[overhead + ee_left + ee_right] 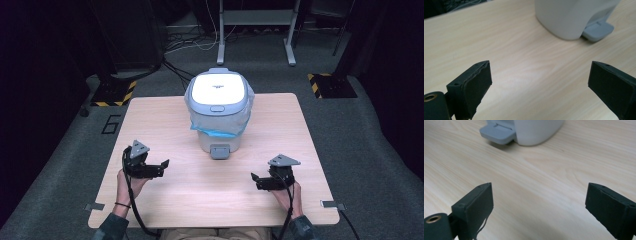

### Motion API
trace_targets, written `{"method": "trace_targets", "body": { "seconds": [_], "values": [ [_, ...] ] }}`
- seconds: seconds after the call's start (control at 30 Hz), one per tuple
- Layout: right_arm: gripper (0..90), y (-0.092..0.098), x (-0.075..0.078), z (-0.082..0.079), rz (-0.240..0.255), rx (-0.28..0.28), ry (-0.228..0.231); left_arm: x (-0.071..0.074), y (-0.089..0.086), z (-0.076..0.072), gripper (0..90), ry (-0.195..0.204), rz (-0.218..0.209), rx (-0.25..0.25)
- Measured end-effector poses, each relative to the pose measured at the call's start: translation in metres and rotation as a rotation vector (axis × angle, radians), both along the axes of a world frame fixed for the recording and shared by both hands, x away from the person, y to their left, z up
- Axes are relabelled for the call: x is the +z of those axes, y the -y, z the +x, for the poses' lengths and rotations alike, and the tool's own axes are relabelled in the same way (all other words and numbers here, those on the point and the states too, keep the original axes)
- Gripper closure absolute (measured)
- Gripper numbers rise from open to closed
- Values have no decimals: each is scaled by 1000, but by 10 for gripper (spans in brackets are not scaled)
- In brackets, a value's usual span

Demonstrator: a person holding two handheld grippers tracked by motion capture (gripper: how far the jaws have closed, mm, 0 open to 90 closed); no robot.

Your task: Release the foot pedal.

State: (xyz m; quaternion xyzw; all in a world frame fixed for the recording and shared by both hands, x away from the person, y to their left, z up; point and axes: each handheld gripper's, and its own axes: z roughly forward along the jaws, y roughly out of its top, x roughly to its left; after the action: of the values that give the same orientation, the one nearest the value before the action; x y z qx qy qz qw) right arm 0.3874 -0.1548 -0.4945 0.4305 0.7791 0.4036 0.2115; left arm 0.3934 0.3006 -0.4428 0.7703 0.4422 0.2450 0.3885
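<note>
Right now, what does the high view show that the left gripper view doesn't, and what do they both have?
High view alone: the white lid of the bin, the clear bag with blue edge folded over its rim, the right gripper, the person's hands, and the grey floor around the table.

Left gripper view alone: a close look at the left gripper, its black jaws wide apart with bare wood between.

Both: the bin's white lower body, its grey foot pedal and the tabletop.
</note>
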Motion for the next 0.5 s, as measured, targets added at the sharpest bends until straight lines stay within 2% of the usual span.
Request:
{"method": "trace_targets", "body": {
  "seconds": [0.17,0.3,0.5],
  "values": [
    [60,22,-8,-15,-10,-39,-17,-27,-15,-15,44,-34,11,47],
    [60,39,-16,-26,-14,-72,-36,-44,-23,-22,36,-71,31,56],
    [60,61,-27,-36,-31,-130,-54,-59,-29,-27,34,-89,60,80]
  ]
}}
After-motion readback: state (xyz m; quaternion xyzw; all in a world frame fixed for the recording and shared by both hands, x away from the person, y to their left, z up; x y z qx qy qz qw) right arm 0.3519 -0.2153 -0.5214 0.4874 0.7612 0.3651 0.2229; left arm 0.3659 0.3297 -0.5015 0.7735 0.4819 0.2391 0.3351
